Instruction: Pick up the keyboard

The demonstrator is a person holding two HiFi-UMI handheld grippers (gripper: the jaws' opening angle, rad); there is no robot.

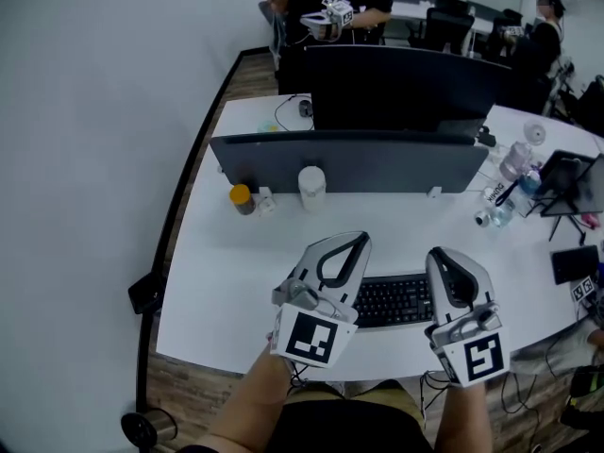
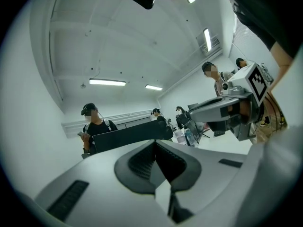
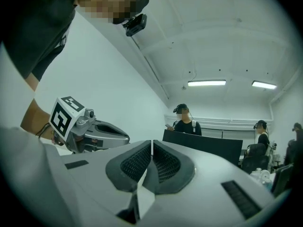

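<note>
Left tongs (image 2: 155, 142): pressed together with nothing between them, and you've got them over the keyboard's left end.
Right tongs (image 3: 151, 142): together as well and empty, sitting over the keyboard's right end.
Keyboard (image 1: 394, 300): black and lying flat on the white worktop (image 1: 212, 281), near the front edge right in front of you. Its middle shows between your two tongs and both ends are covered by them. Whether either tong touches it, you can't tell from here.
Amber jar (image 1: 242, 199): upright with its yellow lid on, by the left end of the grey divider (image 1: 377, 163). What's inside can't be made out.
White tub (image 1: 311, 187): upright, a little to the right of the jar and close against the divider. Its contents aren't visible.
Clear bottles (image 1: 514, 161): grouped at the worktop's right side, well apart from the keyboard. They're too small to tell whether they're filled.
Monitor (image 1: 406, 85): shows you its dark back, beyond the divider.
</note>
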